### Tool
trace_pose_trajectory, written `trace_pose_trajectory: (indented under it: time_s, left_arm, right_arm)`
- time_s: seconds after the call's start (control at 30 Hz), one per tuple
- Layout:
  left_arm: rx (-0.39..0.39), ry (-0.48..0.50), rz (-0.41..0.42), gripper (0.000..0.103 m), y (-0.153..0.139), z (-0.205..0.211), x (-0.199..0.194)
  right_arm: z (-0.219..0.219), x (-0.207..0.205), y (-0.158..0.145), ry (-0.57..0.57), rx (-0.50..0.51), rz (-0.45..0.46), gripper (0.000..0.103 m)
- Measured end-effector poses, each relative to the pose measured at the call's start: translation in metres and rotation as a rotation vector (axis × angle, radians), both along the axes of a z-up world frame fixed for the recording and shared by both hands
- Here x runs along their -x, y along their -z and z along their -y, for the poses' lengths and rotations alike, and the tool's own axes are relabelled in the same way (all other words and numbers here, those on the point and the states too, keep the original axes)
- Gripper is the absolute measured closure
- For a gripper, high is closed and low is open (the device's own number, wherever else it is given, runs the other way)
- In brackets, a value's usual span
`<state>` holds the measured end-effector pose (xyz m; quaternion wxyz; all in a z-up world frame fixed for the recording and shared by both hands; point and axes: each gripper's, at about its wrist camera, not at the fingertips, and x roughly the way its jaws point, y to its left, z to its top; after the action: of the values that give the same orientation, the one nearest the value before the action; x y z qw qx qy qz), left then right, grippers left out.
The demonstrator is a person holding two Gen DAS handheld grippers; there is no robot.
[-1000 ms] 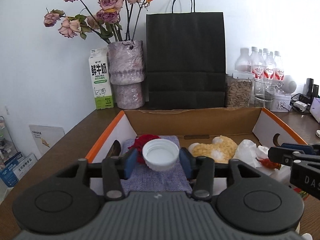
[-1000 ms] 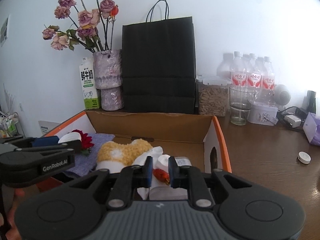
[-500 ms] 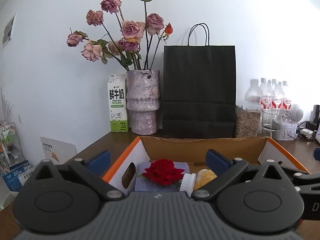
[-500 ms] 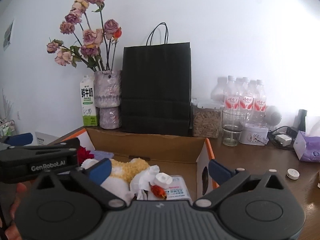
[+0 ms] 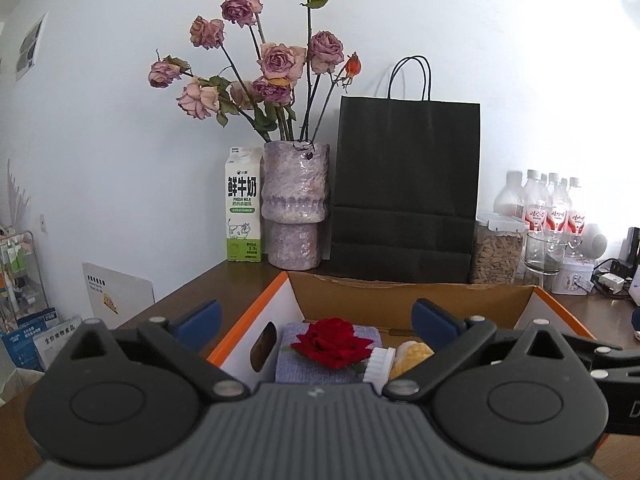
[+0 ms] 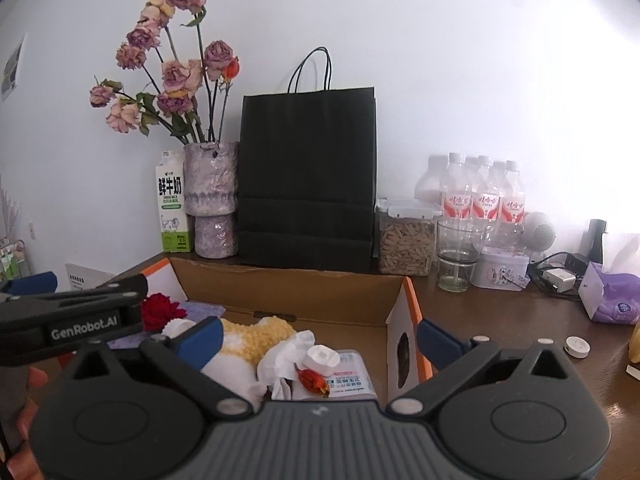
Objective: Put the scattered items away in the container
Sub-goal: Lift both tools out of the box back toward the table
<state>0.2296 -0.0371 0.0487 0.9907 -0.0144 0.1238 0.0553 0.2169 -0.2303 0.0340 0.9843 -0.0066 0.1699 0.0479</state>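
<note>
The cardboard box with orange rims stands just ahead of both grippers. In it a red rose lies on a bluish cloth, with a white cap on its side and a yellow plush beside it. My left gripper is open wide above the box's near edge and holds nothing. My right gripper is also open wide and empty. Below it lie a crumpled tissue, a white lid, a small red-orange bud and a wipes packet. The left gripper shows at the left of the right wrist view.
Behind the box stand a vase of dried roses, a milk carton, a black paper bag, a seed jar, a glass and bottles. A purple tissue box and a small white disc lie on the table to the right.
Both grippers opened wide. The left let go of the white cap, the right let go of the red-orange bud; both items now lie in the box. Both grippers drew back and rose slightly.
</note>
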Motion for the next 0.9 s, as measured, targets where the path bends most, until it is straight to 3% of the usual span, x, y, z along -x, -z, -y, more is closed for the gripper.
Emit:
trace_pose_trajectory:
  time_s: [0.57,0.9]
  left_arm:
    - [-0.027,0.025,-0.004,0.000,-0.025,-0.022,0.070]
    - [-0.060,0.055,-0.113,0.000,-0.012,-0.035,0.097]
  right_arm:
    - [0.004,0.074,-0.018,-0.038,0.024,0.003,0.000]
    - [0.011,0.109,0.012,-0.047,0.058,-0.107,0.000]
